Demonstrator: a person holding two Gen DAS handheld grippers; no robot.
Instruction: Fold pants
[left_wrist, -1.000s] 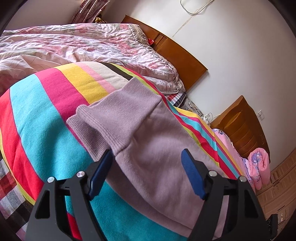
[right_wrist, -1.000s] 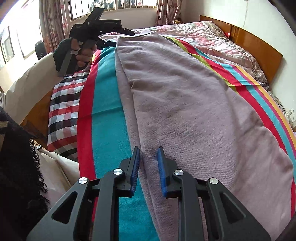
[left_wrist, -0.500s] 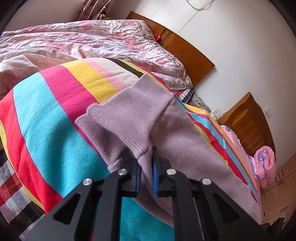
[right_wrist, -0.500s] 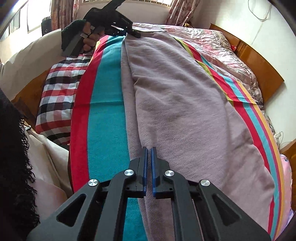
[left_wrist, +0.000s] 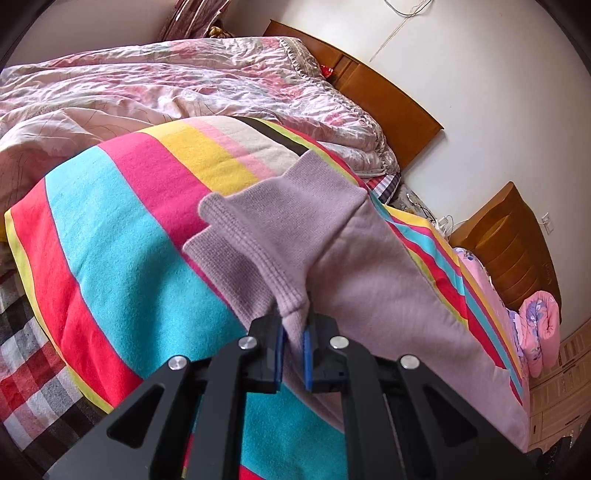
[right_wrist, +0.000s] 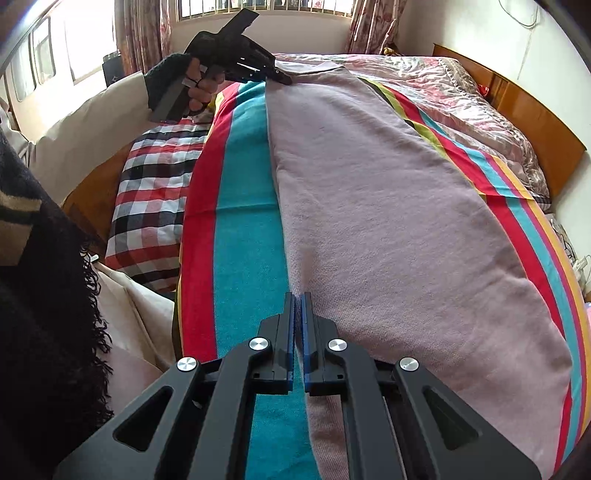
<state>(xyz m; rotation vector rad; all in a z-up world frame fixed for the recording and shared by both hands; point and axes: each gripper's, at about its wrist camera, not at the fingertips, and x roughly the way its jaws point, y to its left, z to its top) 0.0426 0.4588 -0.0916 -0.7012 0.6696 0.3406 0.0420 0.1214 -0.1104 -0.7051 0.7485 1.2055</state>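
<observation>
Pants (right_wrist: 388, 221): flat lengthwise on striped blanket (right_wrist: 243, 236) | left hand-held gripper (left_wrist: 293, 345): clamped on near cuff edge | right hand-held gripper (right_wrist: 297, 321): closed at pants' near long edge, hold unclear | judged: paired pinches for lifting fold

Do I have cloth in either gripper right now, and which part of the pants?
Both. The left gripper is shut on the pants at the ribbed cuff end; the right gripper is shut on their near side edge, further along the same side.
</observation>
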